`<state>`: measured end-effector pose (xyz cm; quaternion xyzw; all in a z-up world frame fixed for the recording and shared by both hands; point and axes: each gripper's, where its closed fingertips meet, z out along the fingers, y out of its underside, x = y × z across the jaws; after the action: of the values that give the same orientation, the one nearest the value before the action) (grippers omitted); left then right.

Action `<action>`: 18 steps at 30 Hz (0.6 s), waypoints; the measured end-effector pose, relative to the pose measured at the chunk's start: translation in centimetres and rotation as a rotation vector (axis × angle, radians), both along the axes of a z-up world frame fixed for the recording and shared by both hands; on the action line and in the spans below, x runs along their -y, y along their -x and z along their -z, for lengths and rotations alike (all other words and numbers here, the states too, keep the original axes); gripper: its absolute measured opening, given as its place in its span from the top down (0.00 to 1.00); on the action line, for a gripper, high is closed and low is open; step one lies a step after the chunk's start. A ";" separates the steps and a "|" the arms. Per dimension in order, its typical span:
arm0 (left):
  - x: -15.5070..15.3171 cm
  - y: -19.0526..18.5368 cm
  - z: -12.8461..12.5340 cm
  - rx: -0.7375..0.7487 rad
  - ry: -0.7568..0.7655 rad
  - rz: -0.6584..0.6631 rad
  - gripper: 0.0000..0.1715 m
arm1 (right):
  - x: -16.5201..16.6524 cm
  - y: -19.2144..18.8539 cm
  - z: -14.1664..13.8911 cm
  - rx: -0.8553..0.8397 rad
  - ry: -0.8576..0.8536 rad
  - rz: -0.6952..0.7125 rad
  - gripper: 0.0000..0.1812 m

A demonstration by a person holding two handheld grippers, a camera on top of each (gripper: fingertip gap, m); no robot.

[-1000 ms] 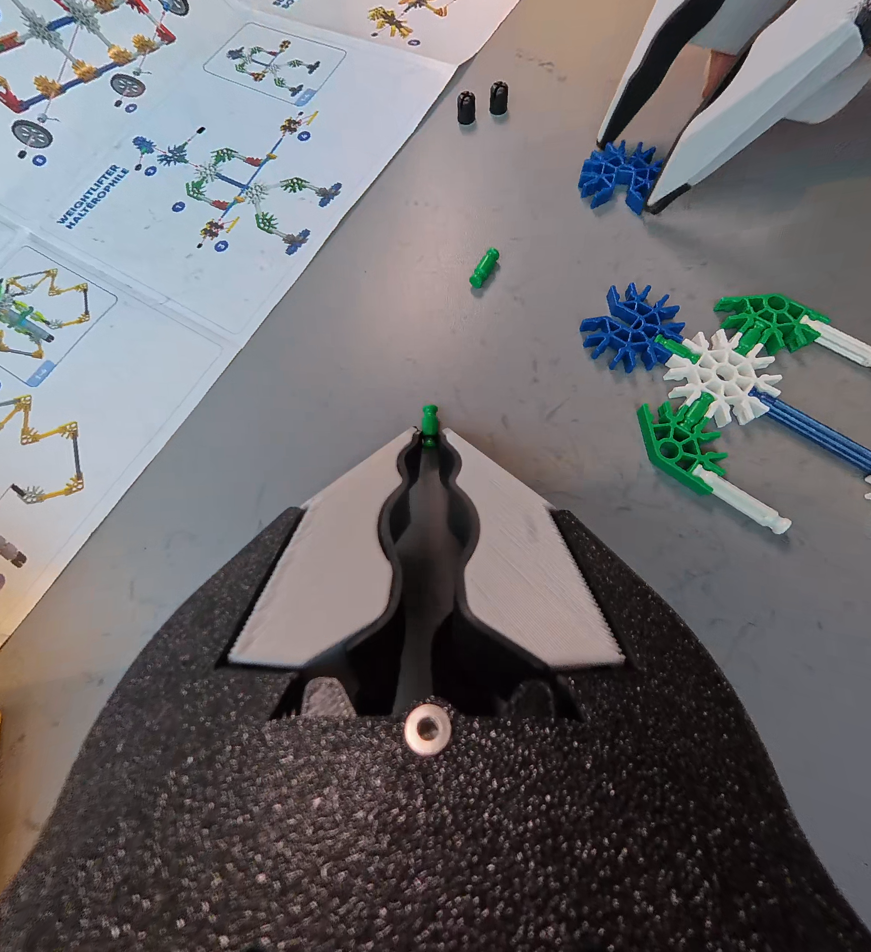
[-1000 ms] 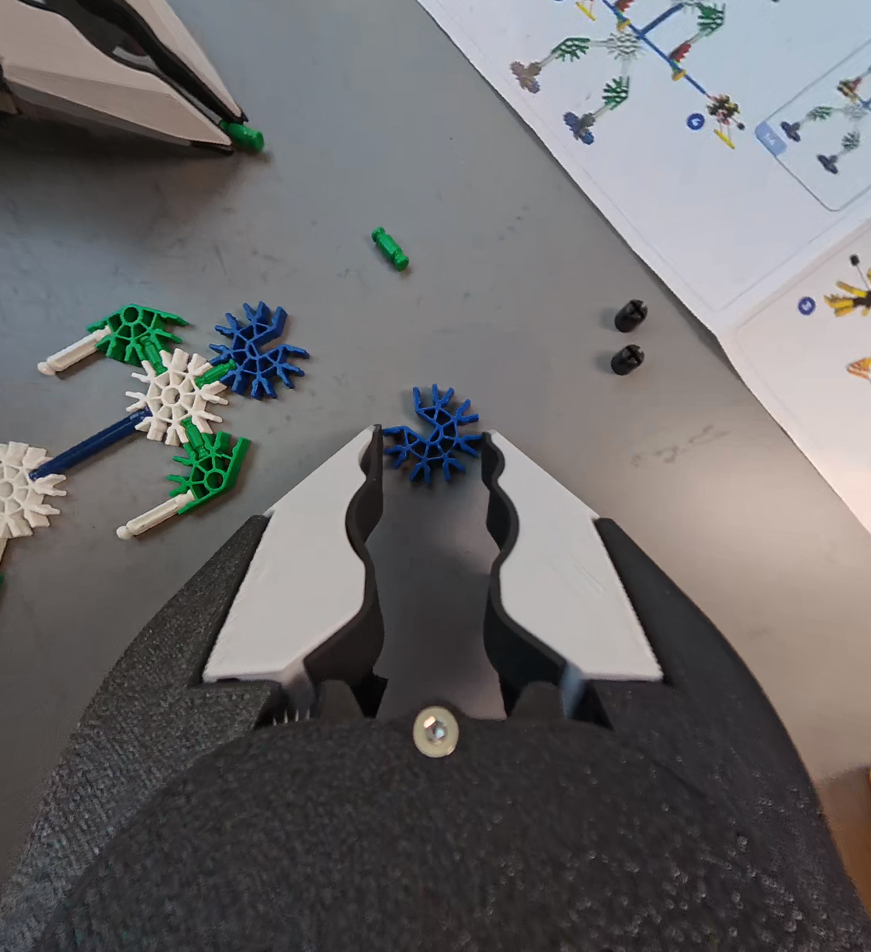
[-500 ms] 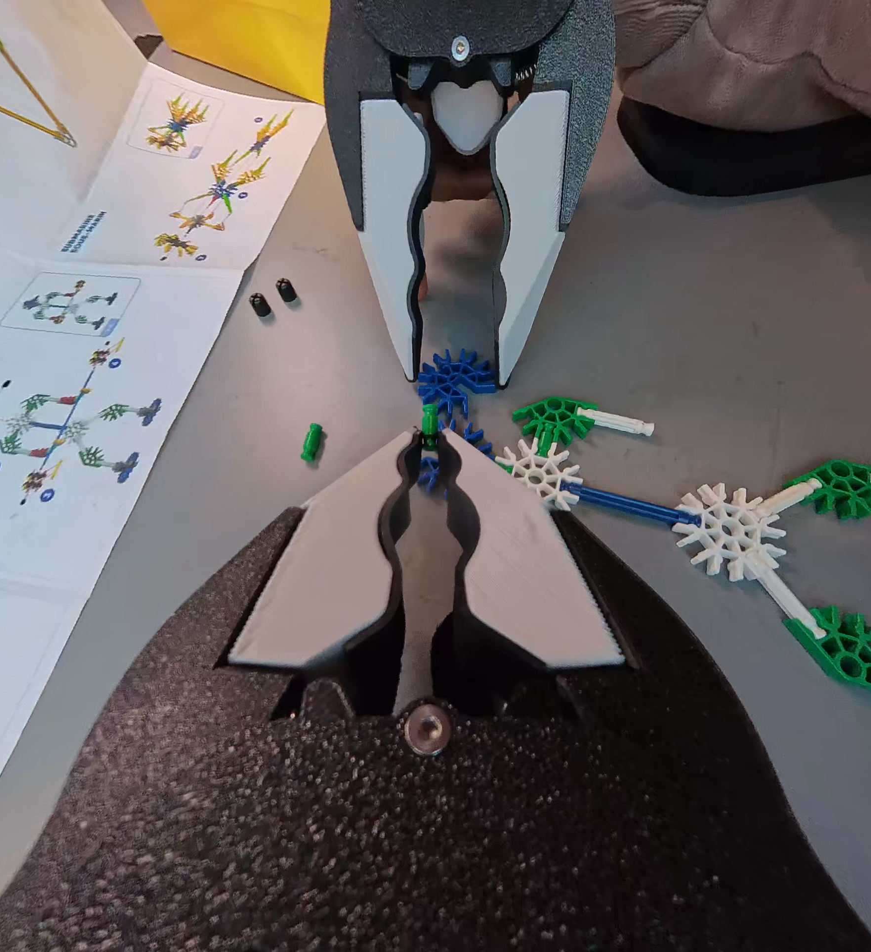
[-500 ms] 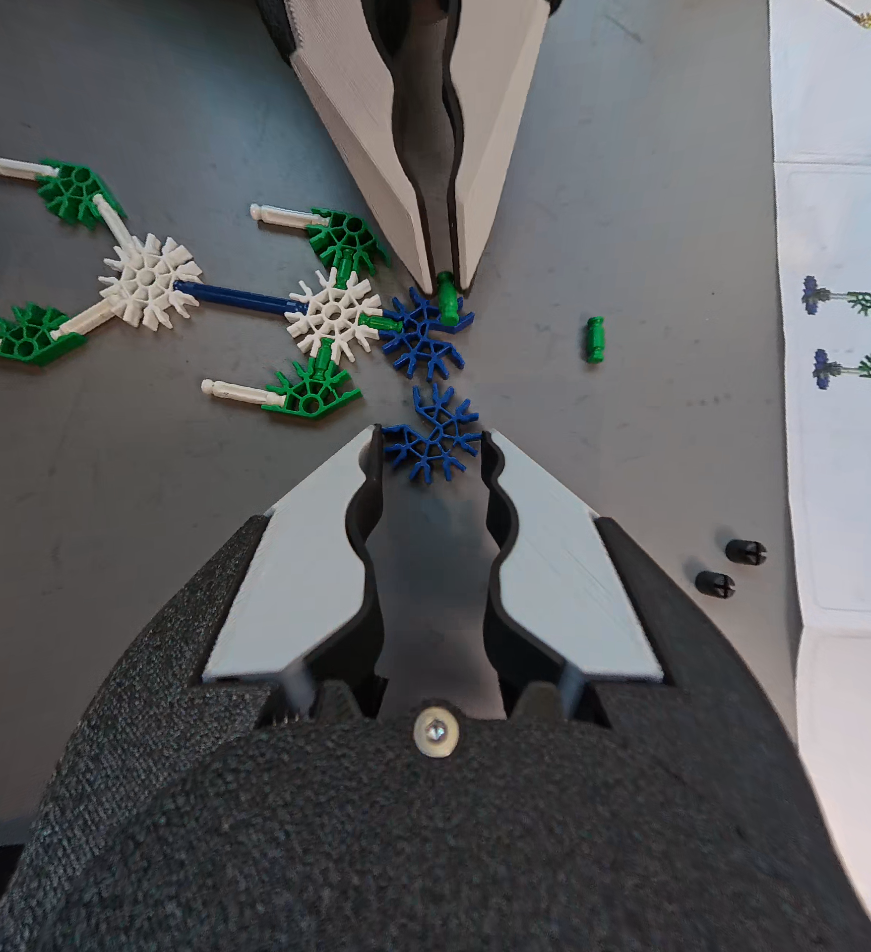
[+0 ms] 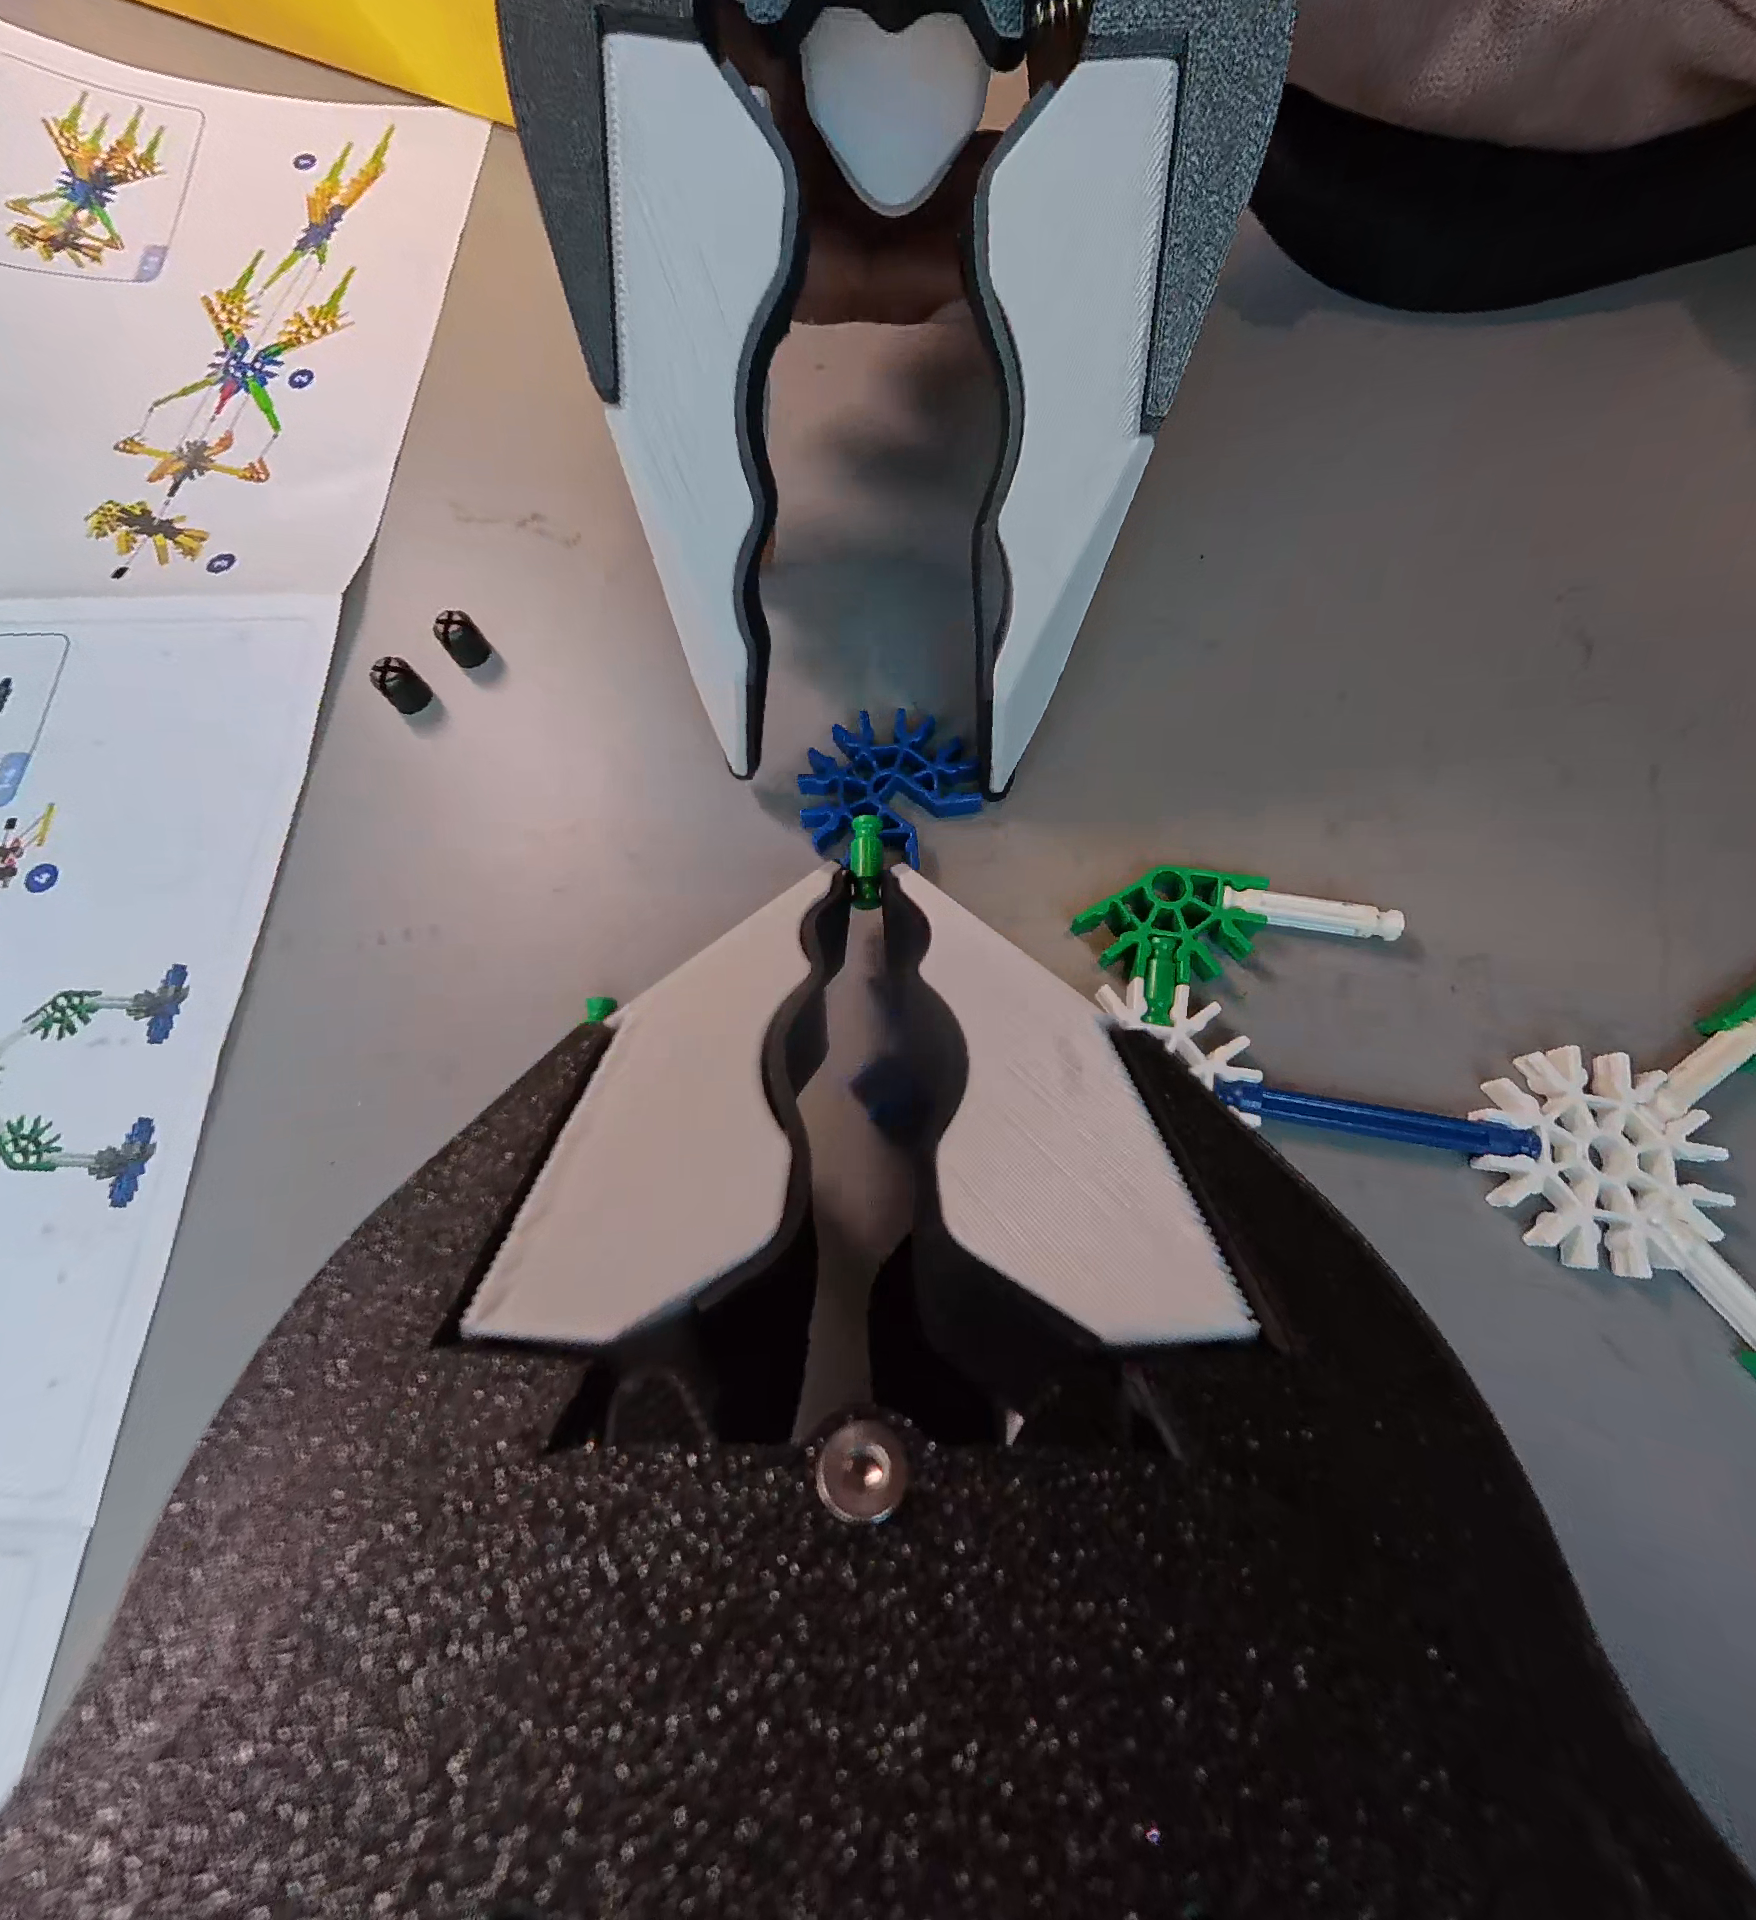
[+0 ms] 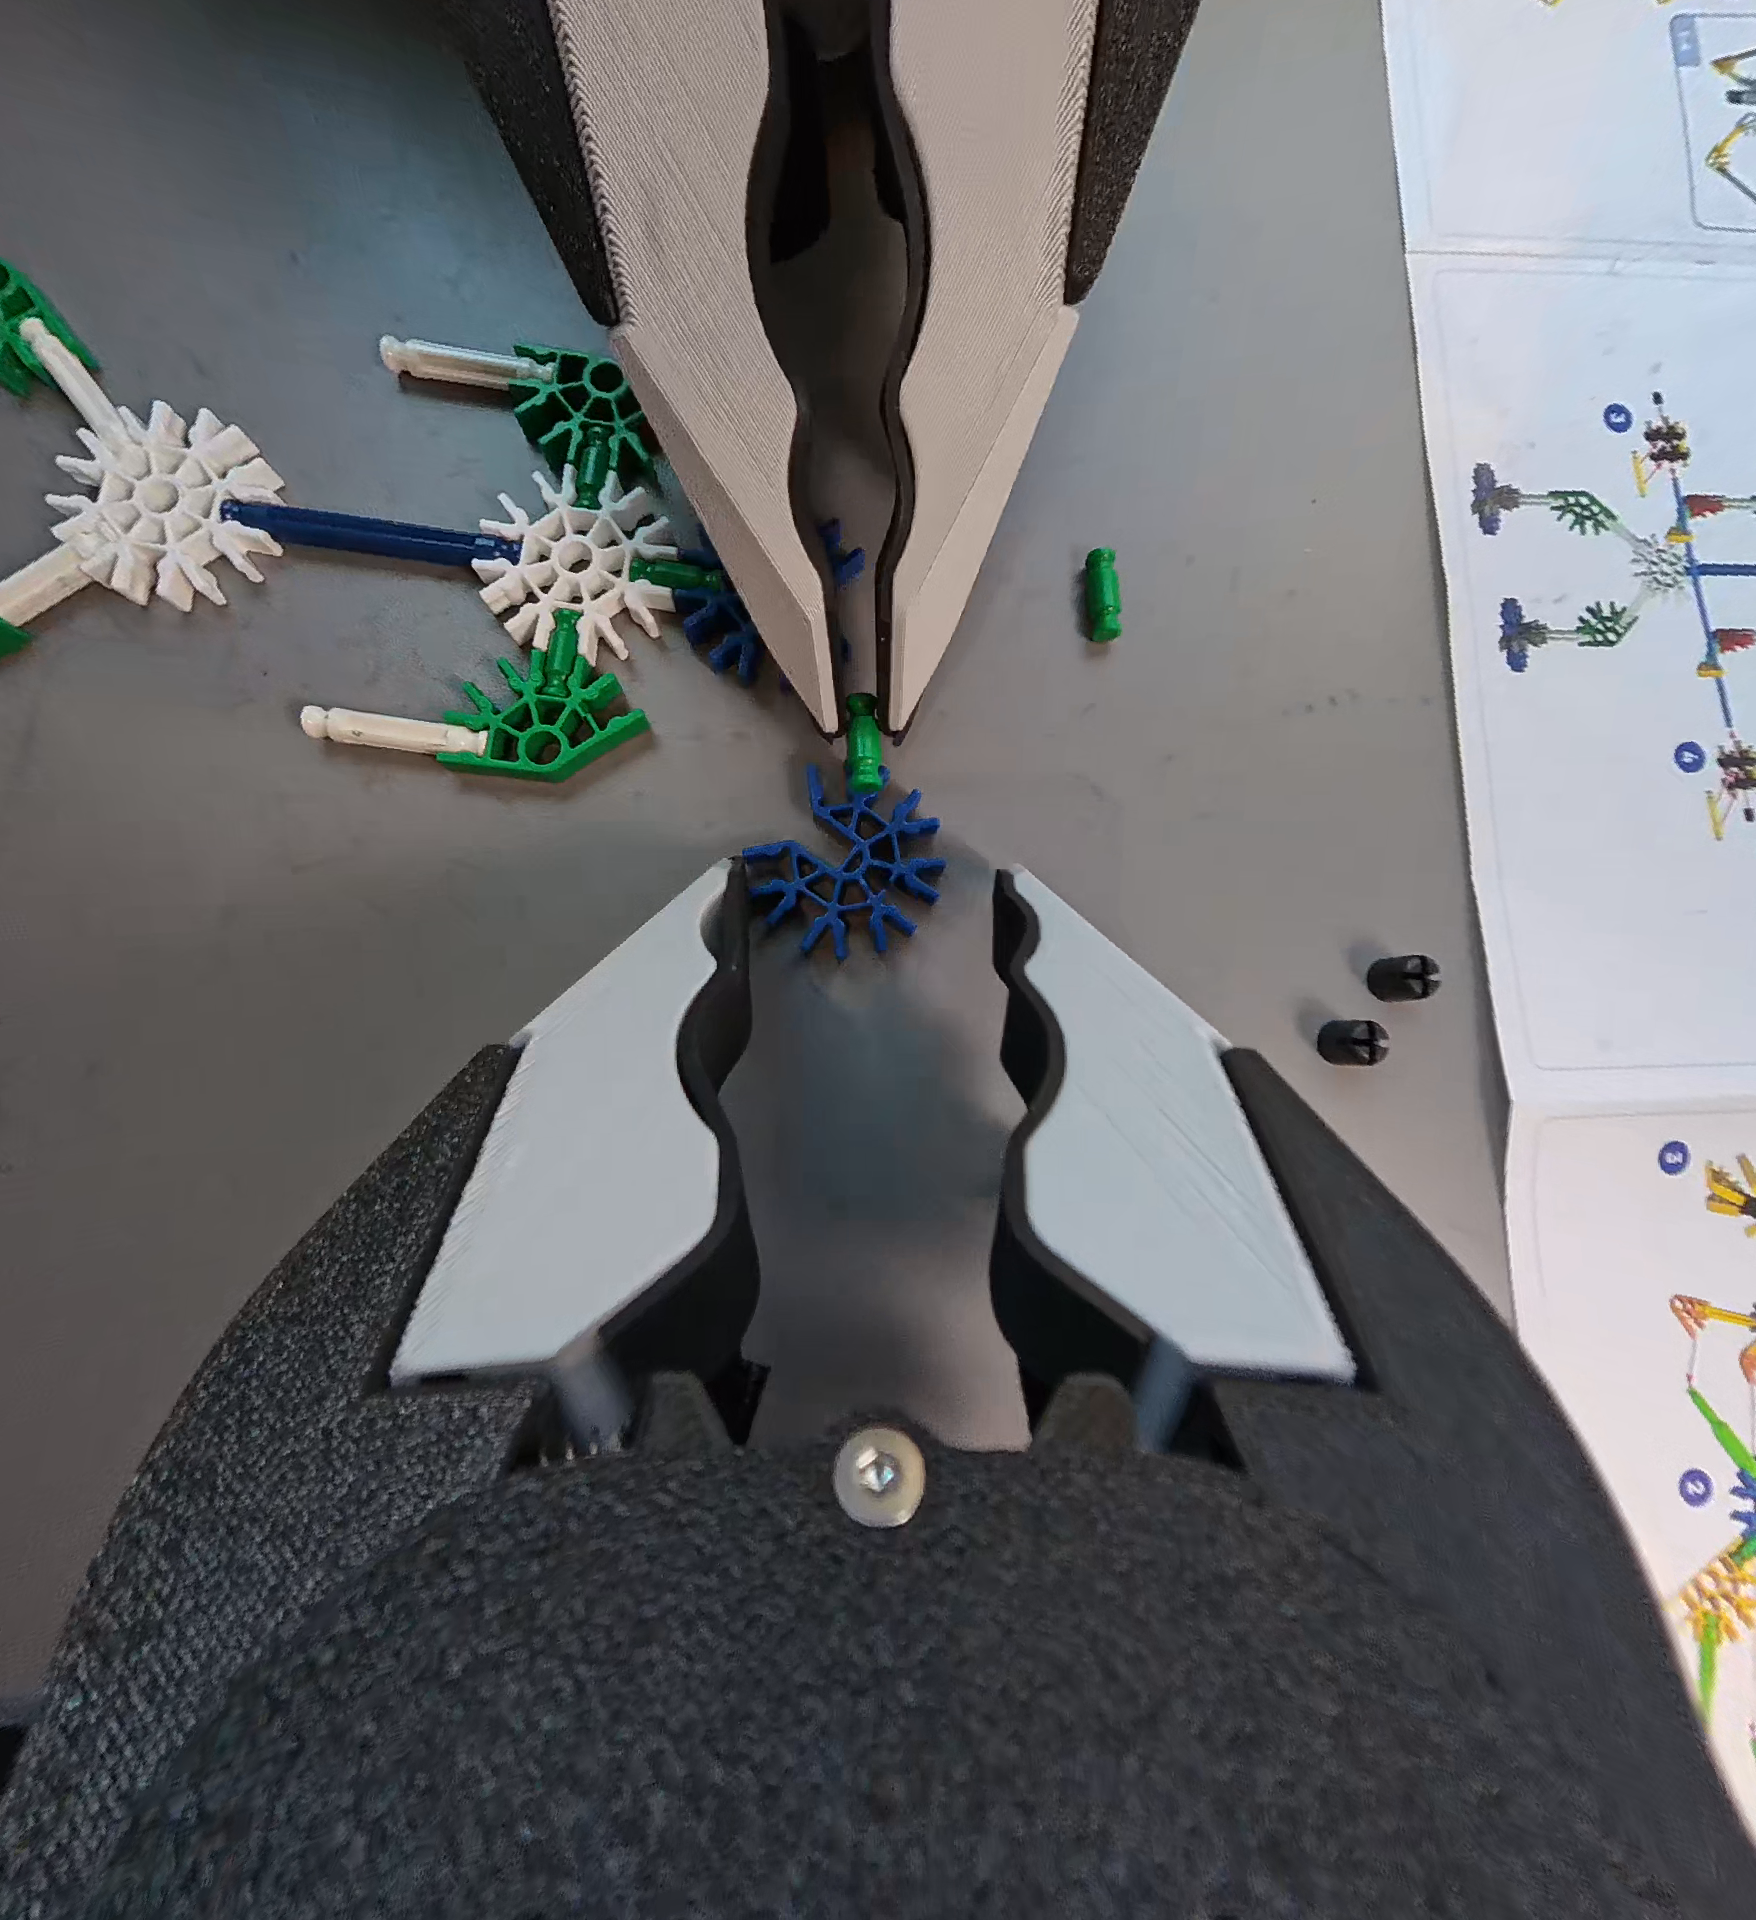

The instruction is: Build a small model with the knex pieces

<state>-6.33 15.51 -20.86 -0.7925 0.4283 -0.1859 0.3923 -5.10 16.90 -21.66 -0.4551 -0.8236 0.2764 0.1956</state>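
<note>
**As the grippers meet nose to nose, the green rod is reaching the blue connector**

While I am watching both wrist feeds, the grey table (image 5: 1476, 623) is showing open room only behind each gripper. The instruction sheet (image 6: 1632, 675) is lying along one side, its edge well apart from the meeting point. On the other side the built frame of white, green and blue parts (image 6: 573, 566) is sitting just beside the left gripper's finger, so that side is tight.

I am keeping the left gripper (image 5: 863, 883) with its jaws clamped together on the short green rod (image 6: 861, 743), which is sticking out past the tips. A second ago this gripper was well apart from the other. Half a second ago its rod was over the blue piece attached to the frame. Now the rod's free end is touching the rim of the loose blue connector (image 6: 853, 868).

I am holding the right gripper (image 6: 869, 873) with its jaws apart, as before, straddling that connector flat on the table. One finger seems to be touching its teeth and the other is standing clear.

A spare green rod (image 6: 1100, 594) is lying near, between the grippers and the sheet. Two black caps (image 6: 1404, 977) are resting just beside the sheet's edge.
</note>
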 end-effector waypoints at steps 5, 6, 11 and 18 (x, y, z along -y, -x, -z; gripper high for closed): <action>-0.7 0.4 0.3 -0.014 0.008 0.008 0.97 | -0.1 -0.4 -0.3 0.008 0.002 0.017 0.78; -0.8 0.5 0.4 -0.022 0.010 0.013 0.98 | -0.1 -0.4 -0.3 0.004 -0.001 0.019 0.79; -1.0 0.5 0.5 -0.031 0.021 0.054 0.98 | 0.0 -0.4 -0.1 0.007 -0.001 0.015 0.81; -0.4 0.2 0.6 -0.044 0.034 0.132 0.98 | 0.3 -0.5 0.0 -0.001 0.011 -0.013 0.83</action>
<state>-6.51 15.94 -21.49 -0.7730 0.4849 -0.2011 0.3562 -4.56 16.57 -21.64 -0.4508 -0.8249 0.2823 0.1916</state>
